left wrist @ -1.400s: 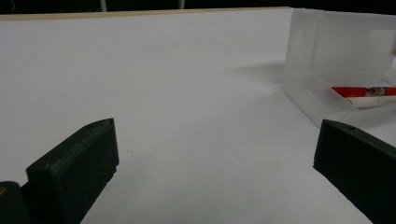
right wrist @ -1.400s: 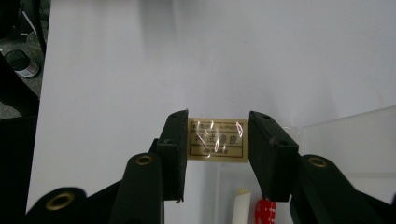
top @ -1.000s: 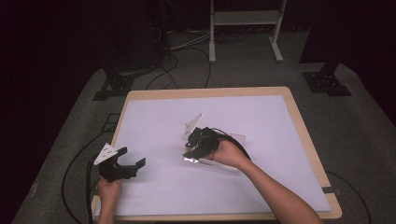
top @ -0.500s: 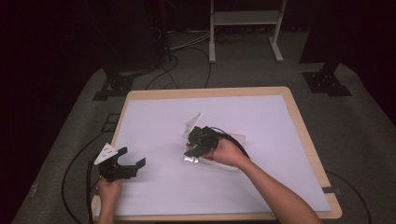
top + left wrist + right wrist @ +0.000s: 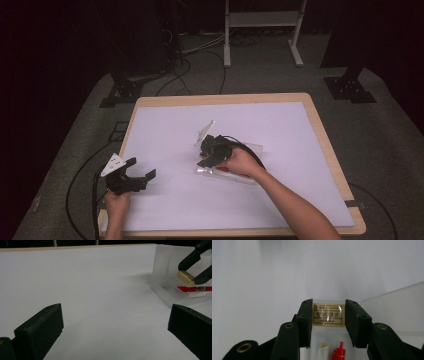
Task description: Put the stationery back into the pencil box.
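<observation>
My right gripper (image 5: pixel 328 308) is shut on a cream eraser (image 5: pixel 328 316) with a printed label, its pads pressing on the two short sides. It hangs just above the left end of a clear plastic box (image 5: pixel 256 148) near the table's middle. In the box lie a red pen (image 5: pixel 340 351) and a white rolled piece (image 5: pixel 323 350). From the left gripper view the eraser (image 5: pixel 185 278) sits between the right gripper's jaws over the box wall (image 5: pixel 162 267), with the red pen (image 5: pixel 192 288) below. My left gripper (image 5: pixel 141 167) stands open near the front left corner, nothing between its jaws.
White paper (image 5: pixel 280 125) covers the wooden table (image 5: pixel 325 145). The box's clear lid (image 5: pixel 394 305) lies open to one side. Cables (image 5: pixel 95 170) trail off the table's left edge. A metal stand (image 5: pixel 262 20) is on the floor beyond.
My right gripper has sunk a little toward the box with the eraser still in it. The left gripper has stayed where it was.
</observation>
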Action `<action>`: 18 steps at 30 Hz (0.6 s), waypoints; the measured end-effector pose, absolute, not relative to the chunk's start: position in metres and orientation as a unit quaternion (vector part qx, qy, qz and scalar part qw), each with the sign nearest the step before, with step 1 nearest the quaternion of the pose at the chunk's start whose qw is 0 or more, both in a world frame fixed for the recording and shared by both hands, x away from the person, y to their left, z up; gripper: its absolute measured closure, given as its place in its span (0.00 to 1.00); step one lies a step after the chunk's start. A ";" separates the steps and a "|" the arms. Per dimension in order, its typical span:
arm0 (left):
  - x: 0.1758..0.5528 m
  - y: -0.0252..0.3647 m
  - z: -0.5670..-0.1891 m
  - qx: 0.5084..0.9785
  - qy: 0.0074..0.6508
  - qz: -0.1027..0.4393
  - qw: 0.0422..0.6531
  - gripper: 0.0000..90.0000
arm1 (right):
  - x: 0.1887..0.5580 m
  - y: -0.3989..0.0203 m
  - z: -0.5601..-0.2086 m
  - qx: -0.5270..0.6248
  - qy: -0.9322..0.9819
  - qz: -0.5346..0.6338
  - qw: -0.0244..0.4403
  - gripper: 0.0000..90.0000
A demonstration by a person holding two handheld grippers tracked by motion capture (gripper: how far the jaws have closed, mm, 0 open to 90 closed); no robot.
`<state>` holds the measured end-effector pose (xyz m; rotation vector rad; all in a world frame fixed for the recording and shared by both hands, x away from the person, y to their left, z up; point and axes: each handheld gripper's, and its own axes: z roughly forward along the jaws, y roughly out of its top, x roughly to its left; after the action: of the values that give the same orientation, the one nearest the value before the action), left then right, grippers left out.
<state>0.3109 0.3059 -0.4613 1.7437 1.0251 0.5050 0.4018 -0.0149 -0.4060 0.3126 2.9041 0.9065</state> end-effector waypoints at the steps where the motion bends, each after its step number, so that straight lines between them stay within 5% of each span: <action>1: 0.311 0.306 -0.461 0.722 0.425 0.209 0.504 0.00 | 0.402 -0.014 -0.407 0.102 0.949 0.295 0.041 0.65; 18: 0.311 0.306 -0.461 0.722 0.425 0.209 0.505 0.00 | 0.410 -0.012 -0.420 0.110 0.951 0.286 0.034 0.65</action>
<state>0.3108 0.3058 -0.4613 1.7426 1.0255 0.5044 0.4104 -0.0120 -0.4197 0.3384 2.9260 0.8786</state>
